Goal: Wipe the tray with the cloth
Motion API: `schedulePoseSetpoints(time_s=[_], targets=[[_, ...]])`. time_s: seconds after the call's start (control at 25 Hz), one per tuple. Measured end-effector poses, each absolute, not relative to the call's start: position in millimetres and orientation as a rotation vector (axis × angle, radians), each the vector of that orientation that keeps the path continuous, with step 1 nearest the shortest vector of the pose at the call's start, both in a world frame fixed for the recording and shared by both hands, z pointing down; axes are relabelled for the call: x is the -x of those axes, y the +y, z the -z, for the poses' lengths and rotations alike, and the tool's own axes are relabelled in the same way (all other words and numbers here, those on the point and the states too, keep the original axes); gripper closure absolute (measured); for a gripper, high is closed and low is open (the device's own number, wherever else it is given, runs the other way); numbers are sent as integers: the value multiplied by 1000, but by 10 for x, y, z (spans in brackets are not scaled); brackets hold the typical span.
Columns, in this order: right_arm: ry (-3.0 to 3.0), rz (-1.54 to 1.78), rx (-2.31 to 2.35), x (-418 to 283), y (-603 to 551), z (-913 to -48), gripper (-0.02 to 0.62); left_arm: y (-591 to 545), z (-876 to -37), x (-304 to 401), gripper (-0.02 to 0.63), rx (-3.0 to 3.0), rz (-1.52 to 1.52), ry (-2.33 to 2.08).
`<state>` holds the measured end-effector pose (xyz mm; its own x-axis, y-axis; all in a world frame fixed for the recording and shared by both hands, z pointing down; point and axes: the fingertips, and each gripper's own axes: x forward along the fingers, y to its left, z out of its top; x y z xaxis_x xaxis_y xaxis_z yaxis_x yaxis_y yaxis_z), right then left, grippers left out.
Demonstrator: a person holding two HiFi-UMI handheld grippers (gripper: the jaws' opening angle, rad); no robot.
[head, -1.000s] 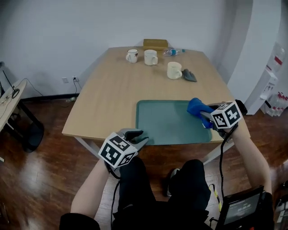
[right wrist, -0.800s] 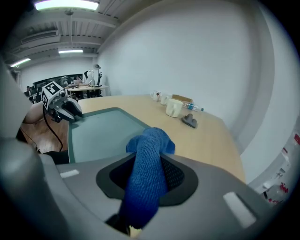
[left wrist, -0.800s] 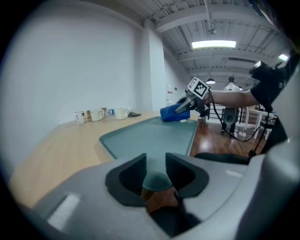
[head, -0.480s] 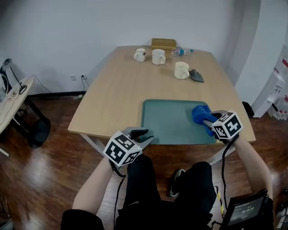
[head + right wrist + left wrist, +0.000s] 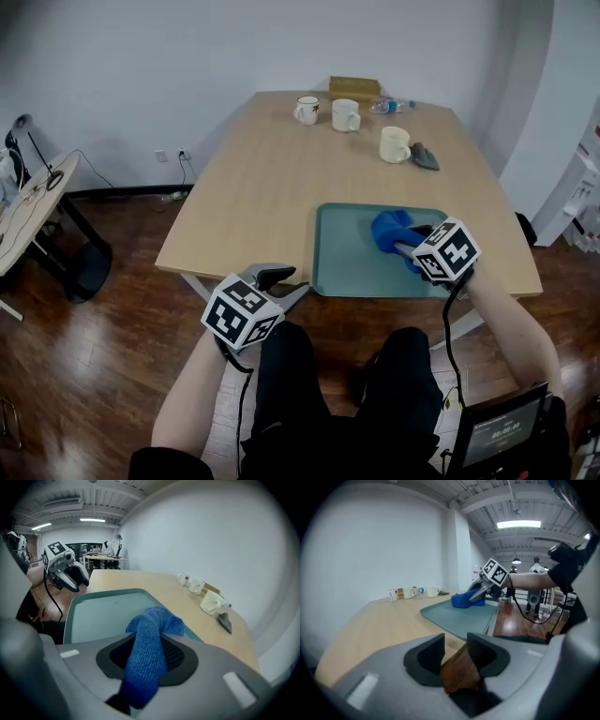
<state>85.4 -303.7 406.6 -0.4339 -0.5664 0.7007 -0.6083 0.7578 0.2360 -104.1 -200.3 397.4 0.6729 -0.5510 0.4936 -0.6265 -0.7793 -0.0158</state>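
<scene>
A teal tray [image 5: 352, 253] lies at the near edge of the wooden table [image 5: 262, 187]. My right gripper [image 5: 405, 247] is shut on a blue cloth [image 5: 392, 229], which rests on the tray's right half. In the right gripper view the cloth [image 5: 151, 637] runs up between the jaws and droops onto the tray [image 5: 101, 613]. My left gripper [image 5: 284, 284] hangs in front of the table's near edge, left of the tray. Its jaws are opening with nothing between them; only the floor shows through the gap [image 5: 456, 644]. From there the tray [image 5: 459, 616] and cloth [image 5: 464, 600] are visible.
At the table's far end stand three mugs [image 5: 307, 110] [image 5: 345, 114] [image 5: 395, 144], a plastic bottle [image 5: 394, 105], a wooden box [image 5: 354, 88] and a small dark rag [image 5: 425, 156]. A side desk [image 5: 28, 202] stands at the left. My legs are under the near edge.
My right gripper has dragged the blue cloth leftward from the tray's right edge toward its middle. The left gripper stays off the table's front edge.
</scene>
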Motion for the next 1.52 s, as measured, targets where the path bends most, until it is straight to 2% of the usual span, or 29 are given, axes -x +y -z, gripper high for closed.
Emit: schedulePoseSetpoints(time_s=[0.48,0.6,0.72,0.92,1.2,1.36,1.52], targets=[[-2297,2,-622,541,-2795,-4065,477,-1828,-4158,884,454,-2725,-652,-994],[-2346,15,-583,707,-2750,-4031,477,-1818,-4213,937,454,-2706,-661,-1009],[-2372,-12,-644,466,-2807,-3890,477,-1807,-4250,952,454,-2695,-662,-1018],[-2322,-58,-822,-531,-2891,-3666,477,-1837,-4226,954,454,-2703,-624,-1031],[-2152,-113,-997,-1746,-2788,-3802,477,-1879,-4170,944,454,-2735,-616,-1026],[-2106,-106,-1029,-2028,-2676,-3842,477,-1906,-4169,966,454,-2740,-635,-1026],[-2092,-116,-998,-1957,-2596,-4034,477,-1925,-4169,973,454,-2743,-650,-1022]])
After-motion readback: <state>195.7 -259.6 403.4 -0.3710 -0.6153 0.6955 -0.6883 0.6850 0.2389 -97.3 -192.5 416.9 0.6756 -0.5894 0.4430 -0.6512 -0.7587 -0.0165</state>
